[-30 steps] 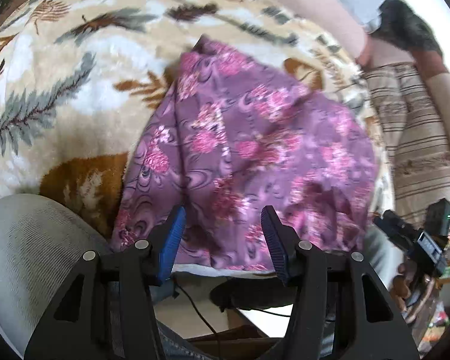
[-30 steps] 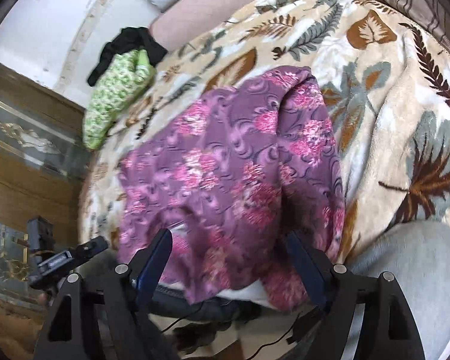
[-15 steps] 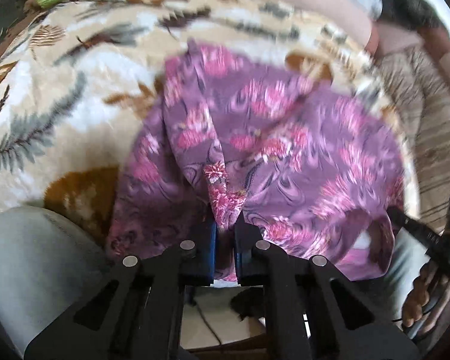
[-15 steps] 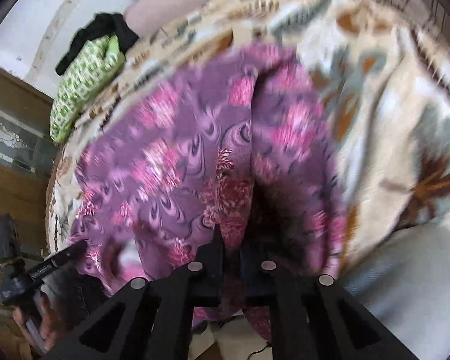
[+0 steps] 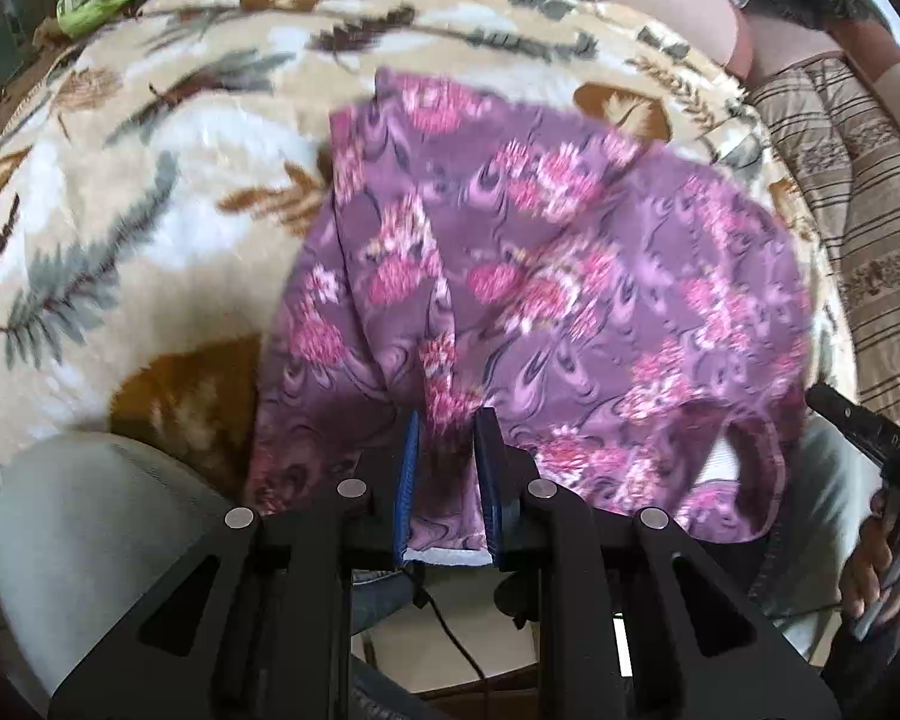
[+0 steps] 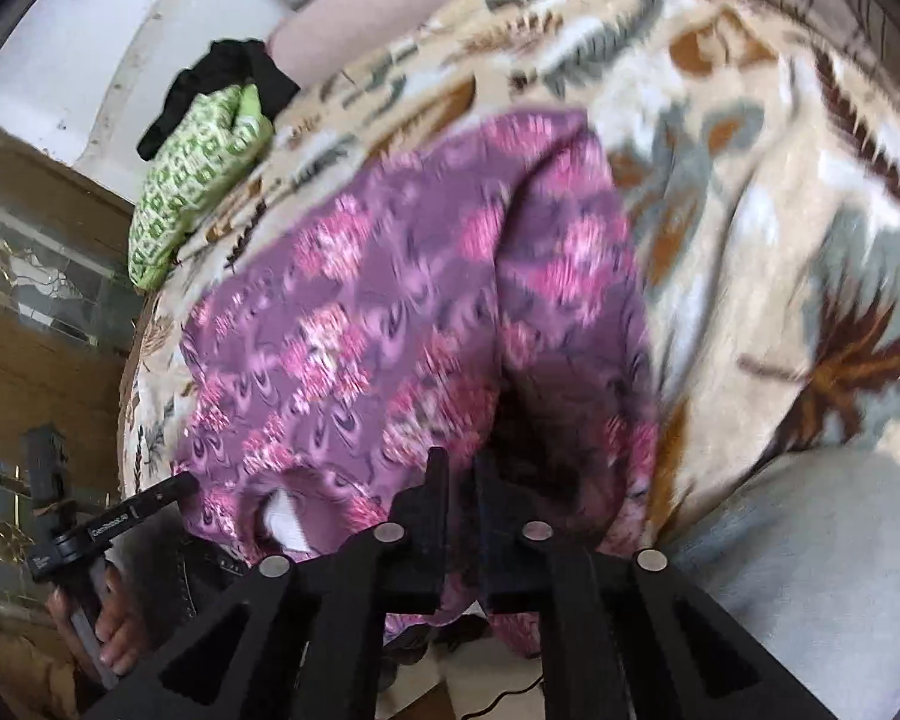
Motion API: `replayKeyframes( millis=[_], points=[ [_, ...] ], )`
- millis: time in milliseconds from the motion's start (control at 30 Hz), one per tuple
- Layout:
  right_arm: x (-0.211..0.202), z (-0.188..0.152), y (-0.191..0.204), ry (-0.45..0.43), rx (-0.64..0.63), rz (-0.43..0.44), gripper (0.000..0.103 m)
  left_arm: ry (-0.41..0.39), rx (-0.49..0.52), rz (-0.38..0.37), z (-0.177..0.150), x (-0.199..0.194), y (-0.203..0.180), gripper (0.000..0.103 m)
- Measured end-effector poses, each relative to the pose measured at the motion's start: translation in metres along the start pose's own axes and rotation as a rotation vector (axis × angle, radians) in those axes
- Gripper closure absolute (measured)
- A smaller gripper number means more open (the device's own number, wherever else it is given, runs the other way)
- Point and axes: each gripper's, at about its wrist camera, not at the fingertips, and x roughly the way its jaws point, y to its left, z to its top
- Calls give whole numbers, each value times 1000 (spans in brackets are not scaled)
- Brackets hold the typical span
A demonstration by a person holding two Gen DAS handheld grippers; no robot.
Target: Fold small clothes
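Note:
A purple garment with pink flowers lies spread on a leaf-patterned blanket. My left gripper is shut on the garment's near hem at its left side, cloth bunched between the blue pads. In the right wrist view the same garment fills the middle, and my right gripper is shut on its near hem at the right side. Both hems are lifted a little off the blanket edge. A white inner lining shows at the hem between the grippers.
A green patterned cloth and a black cloth lie at the blanket's far corner. A striped cushion lies to the right. Grey fabric covers the near edge. A wooden cabinet stands on the left.
Both grippers were open around the near hem one second ago. They closed on it and now pull it up and forward, with the garment bunching at each grip.

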Motion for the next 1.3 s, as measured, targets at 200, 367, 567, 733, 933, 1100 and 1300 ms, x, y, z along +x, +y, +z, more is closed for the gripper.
replayKeyframes(
  millis=[200, 367, 567, 733, 933, 1100, 1300],
  points=[
    [-14, 33, 3, -111, -16, 2, 30, -134, -11, 15, 36, -36, 8, 37],
    [16, 86, -10, -92, 41, 53, 33, -121, -46, 13, 101, -1, 17, 28],
    [62, 134, -49, -9, 210, 118, 46, -83, -149, -50, 149, 50, 37, 50],
    [93, 142, -61, 50, 217, 97, 61, -11, -161, 1, 148, 83, 41, 77],
    [60, 141, -65, -80, 264, 152, 95, -118, -213, -47, 147, 49, 52, 95],
    [45, 151, -44, -123, 182, 57, 95, -141, -236, -49, 155, 43, 58, 95],
    [93, 154, -55, -20, 146, -71, 95, -15, -236, 62, 161, 91, 65, 94]
  ],
)
